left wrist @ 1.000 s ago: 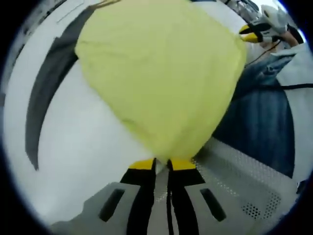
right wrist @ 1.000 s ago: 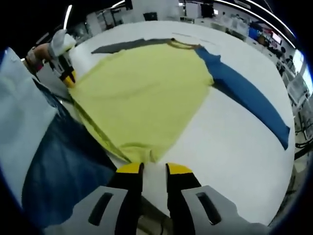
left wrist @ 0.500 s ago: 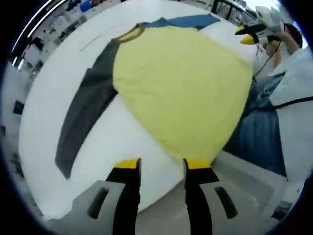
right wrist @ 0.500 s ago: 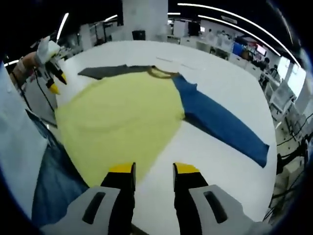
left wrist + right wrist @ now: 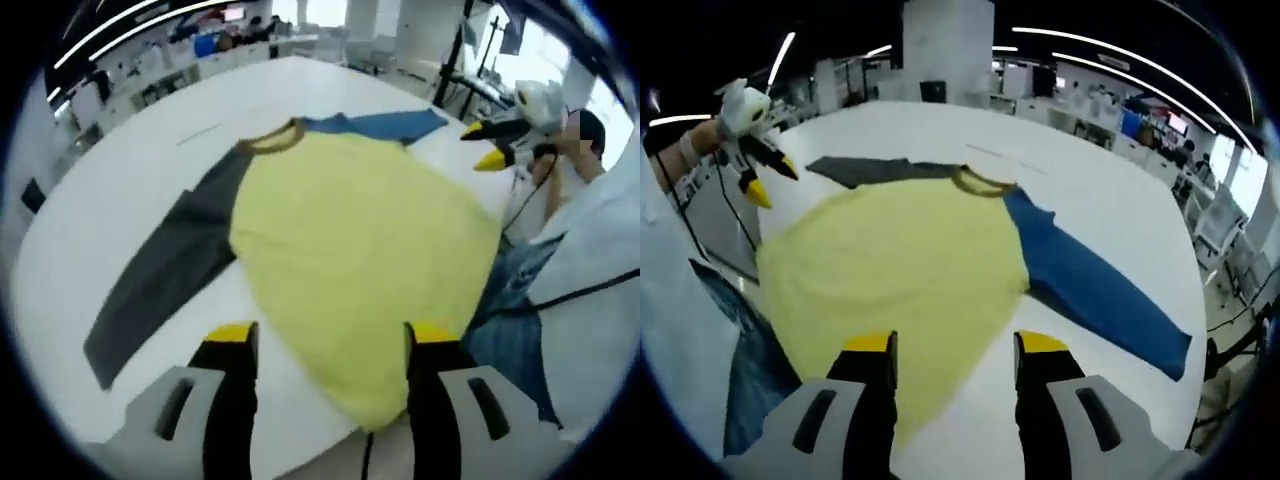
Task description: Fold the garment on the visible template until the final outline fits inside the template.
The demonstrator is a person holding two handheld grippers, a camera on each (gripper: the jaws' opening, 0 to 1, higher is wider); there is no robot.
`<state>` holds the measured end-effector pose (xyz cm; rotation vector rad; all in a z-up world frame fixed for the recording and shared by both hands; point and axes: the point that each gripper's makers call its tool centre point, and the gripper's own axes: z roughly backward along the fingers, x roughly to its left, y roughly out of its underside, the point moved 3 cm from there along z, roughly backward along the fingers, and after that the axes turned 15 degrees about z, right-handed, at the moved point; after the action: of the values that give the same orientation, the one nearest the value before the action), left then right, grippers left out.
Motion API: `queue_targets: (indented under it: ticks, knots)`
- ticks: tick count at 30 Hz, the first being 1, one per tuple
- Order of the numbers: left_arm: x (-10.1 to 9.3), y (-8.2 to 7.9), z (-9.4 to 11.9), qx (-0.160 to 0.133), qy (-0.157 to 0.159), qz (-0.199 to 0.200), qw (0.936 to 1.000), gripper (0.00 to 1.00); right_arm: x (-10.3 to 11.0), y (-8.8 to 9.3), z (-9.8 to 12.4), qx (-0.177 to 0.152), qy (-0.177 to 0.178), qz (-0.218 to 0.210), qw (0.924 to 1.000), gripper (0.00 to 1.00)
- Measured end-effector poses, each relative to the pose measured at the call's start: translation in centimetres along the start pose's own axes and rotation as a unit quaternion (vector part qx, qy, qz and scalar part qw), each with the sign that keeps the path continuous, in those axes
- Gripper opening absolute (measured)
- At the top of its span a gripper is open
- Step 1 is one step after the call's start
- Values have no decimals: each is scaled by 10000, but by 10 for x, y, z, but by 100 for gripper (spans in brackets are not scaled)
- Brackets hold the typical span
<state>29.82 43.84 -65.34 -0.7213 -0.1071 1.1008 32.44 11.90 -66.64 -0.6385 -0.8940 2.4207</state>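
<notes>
Left gripper view: nearest the camera, the left gripper (image 5: 330, 335) rose from the bottom edge with its two yellow-tipped black fingers (image 5: 230, 333) spread wide apart and holding nothing. Between and just beyond the fingertips lay the hem of the garment (image 5: 350, 260), a long-sleeved shirt with a pale yellow body, spread flat on a large white table (image 5: 120, 190). The hem reached the near table edge and slightly overhung it. A dark grey sleeve (image 5: 165, 275) stretched out to the left of the yellow body, and a blue sleeve (image 5: 375, 125) lay at the far side, past an olive-brown collar (image 5: 272, 138). To the right stood a person in a pale top and blue jeans (image 5: 515, 310). Farther off on the right, the right gripper (image 5: 492, 145) was held in the air above the table's edge, apart from the shirt; its fingers looked parted.

Right gripper view: the right gripper (image 5: 955, 345) showed the same at the bottom edge, fingers (image 5: 1040, 345) well apart and empty. The yellow body of the garment (image 5: 895, 265) began just past the left fingertip and ran away across the table (image 5: 1110, 210). The blue sleeve (image 5: 1095, 295) extended to the right, the grey sleeve (image 5: 865, 170) to the far left, with the collar (image 5: 982, 182) between them. The person's jeans (image 5: 750, 375) and pale top bordered the left side. At the upper left, the left gripper (image 5: 765, 175) hung in the air beyond the table edge, clear of the cloth. An open hall with desks and ceiling lights lay beyond.
</notes>
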Motion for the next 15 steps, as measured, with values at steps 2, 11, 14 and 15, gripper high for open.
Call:
queue_targets:
  ticks: [2, 11, 14, 15]
  knots:
    - [-4, -9, -1, -267, 114, 50, 9996, 69, -1, -2, -1, -21, -10, 68, 10000, 48]
    - [6, -53, -2, -980, -78, -33, 9952, 80, -11, -35, -23, -366, -316, 265, 9985, 51]
    - [2, -67, -1, -1185, 97, 45, 9929, 86, -18, -48, -29, -719, -263, 64, 9970, 53]
    - [0, -71, -1, -1254, 137, 19, 9920, 87, -20, -47, -30, -627, -267, 81, 9976, 53]
